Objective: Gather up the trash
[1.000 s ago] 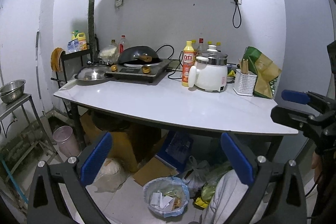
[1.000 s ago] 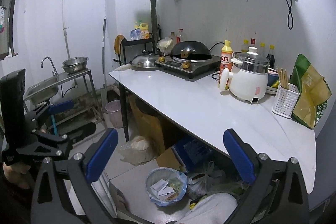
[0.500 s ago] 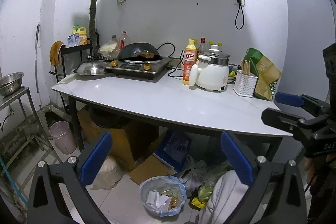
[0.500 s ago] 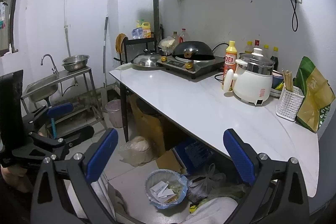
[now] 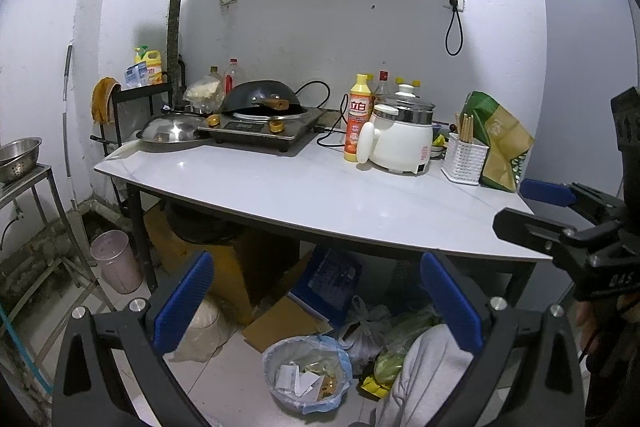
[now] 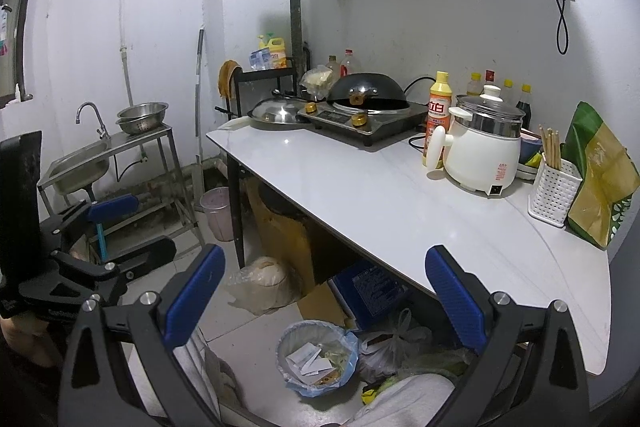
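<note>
A round trash bin lined with a blue bag [image 5: 306, 375] [image 6: 318, 357] stands on the floor under the white table, holding paper scraps. My left gripper [image 5: 316, 301] hangs open above and in front of it, nothing between its blue pads. My right gripper [image 6: 320, 297] is open too and empty. Each gripper shows in the other's view: the right gripper [image 5: 560, 211] at the right edge, the left gripper [image 6: 108, 223] at the left edge. Tied plastic bags [image 5: 366, 327] and green bags lie beside the bin.
The white table [image 5: 320, 195] carries an induction cooker with a wok [image 5: 260, 103], a yellow bottle [image 5: 358, 119], a white rice cooker [image 5: 400, 143], a chopstick basket [image 5: 464, 159] and a green bag [image 5: 500, 143]. Cardboard, a sack and a pink bucket [image 5: 116, 261] sit below. A steel sink [image 6: 80, 163] stands left.
Both cameras have tilted up and drifted slightly; the table and bin sit lower and further right in the left view. Both grippers stay open and empty.
</note>
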Available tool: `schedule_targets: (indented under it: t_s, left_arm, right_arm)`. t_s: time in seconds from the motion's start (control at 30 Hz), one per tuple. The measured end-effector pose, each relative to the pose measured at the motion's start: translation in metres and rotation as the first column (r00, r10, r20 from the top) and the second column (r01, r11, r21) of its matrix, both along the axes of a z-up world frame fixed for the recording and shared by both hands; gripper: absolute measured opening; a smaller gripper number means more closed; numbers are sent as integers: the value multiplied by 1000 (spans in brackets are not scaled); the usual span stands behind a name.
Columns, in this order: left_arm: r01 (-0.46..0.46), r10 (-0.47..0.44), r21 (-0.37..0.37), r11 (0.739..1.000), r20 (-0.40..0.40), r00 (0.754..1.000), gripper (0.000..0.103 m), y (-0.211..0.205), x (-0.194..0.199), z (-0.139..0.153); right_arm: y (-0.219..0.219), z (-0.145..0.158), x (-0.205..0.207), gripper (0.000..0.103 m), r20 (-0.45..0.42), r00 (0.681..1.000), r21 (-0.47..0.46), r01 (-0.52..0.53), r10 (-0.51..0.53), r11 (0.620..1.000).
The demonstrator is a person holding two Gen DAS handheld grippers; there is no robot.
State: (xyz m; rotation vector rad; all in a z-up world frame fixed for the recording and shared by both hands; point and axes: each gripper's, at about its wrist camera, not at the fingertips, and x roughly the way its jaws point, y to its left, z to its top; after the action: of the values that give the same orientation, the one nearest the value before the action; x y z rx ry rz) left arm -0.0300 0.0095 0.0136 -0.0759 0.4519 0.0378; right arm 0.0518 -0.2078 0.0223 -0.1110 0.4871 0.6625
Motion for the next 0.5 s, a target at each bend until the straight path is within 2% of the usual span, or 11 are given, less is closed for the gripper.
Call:
schedule_targets:
  t_s: [0.5]
  left_arm:
    - [13, -13, -2, 1000, -6, 1000, 103, -4, 2, 1]
  right_arm:
    - [-6, 4, -2, 100, 3, 1000, 16, 6, -6, 1000]
